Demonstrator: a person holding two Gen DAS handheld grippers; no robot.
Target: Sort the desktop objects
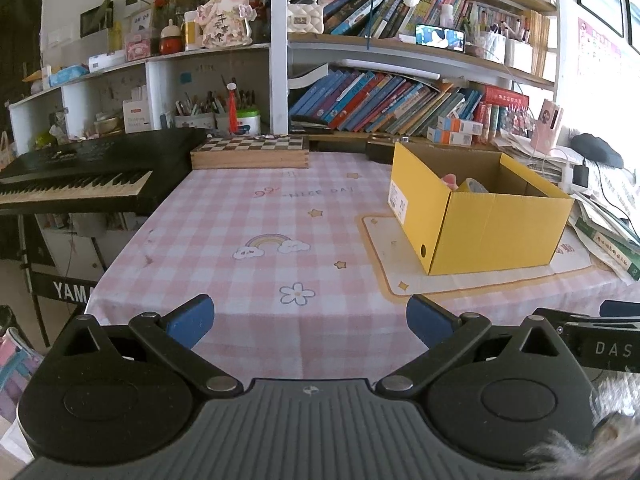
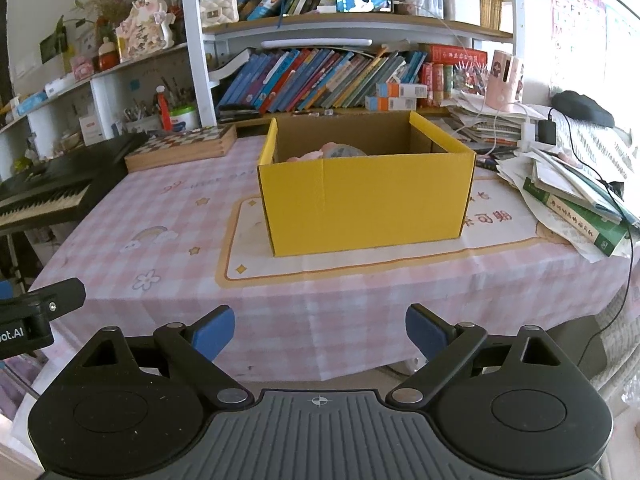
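Note:
A yellow cardboard box (image 1: 480, 220) (image 2: 366, 204) stands open-topped on a cream mat (image 1: 388, 256) (image 2: 240, 240) on the pink checked tablecloth (image 1: 256, 240) (image 2: 168, 268). Inside it I glimpse a pink item (image 1: 450, 179) (image 2: 314, 154) and a roll of tape (image 1: 474, 186) (image 2: 346, 150). My left gripper (image 1: 310, 322) hangs open over the table's near edge, left of the box, with nothing between its blue pads. My right gripper (image 2: 320, 332) is open too, at the near edge in front of the box, empty. Each gripper's black body shows at the other view's side.
A black keyboard (image 1: 76, 184) (image 2: 44, 196) stands off the table's left side. A wooden chessboard box (image 1: 250, 152) (image 2: 182, 148) lies at the back. Stacked books and papers (image 2: 568, 196) with a charger cable crowd the right. Bookshelves (image 1: 400, 100) rise behind.

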